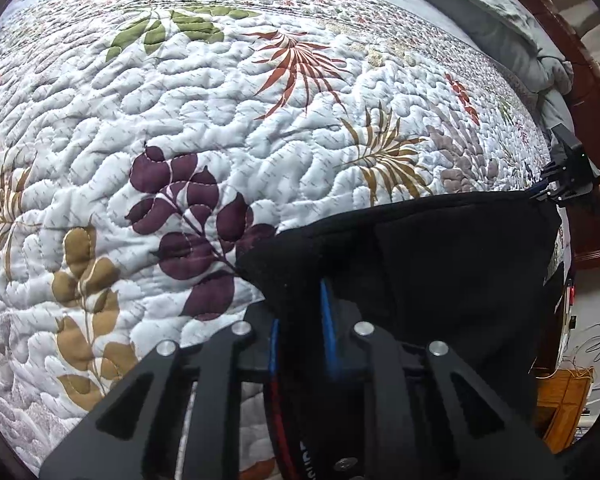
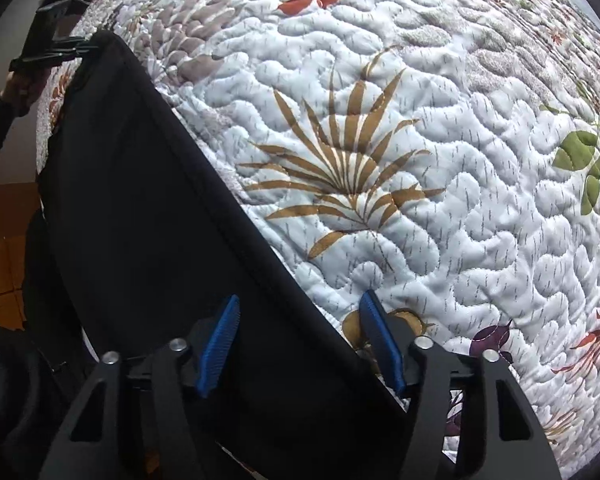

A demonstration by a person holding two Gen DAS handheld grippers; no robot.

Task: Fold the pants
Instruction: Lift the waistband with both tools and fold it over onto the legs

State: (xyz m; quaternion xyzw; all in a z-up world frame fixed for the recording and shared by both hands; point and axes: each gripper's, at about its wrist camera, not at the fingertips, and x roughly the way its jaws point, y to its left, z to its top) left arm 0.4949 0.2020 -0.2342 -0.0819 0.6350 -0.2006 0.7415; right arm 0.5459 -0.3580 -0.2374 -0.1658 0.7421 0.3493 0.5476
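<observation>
The black pants (image 1: 420, 256) hang stretched in the air above the quilted bed. My left gripper (image 1: 300, 300) is shut on one corner of the pants, the cloth bunched between its blue pads (image 1: 328, 328). In the right wrist view the pants (image 2: 140, 216) run as a taut black sheet from my right gripper (image 2: 300, 320) up to the left gripper (image 2: 56, 52) at the top left. The right gripper's blue pads (image 2: 220, 340) stand wide apart with the pants' edge lying between them. The right gripper also shows in the left wrist view (image 1: 568, 188) at the pants' far corner.
A white quilt (image 1: 220, 120) with leaf prints covers the bed below both grippers. Grey pillows (image 1: 500, 20) lie at the bed's head against a dark wooden headboard (image 1: 580, 80). An orange wooden piece of furniture (image 1: 564, 404) stands beside the bed.
</observation>
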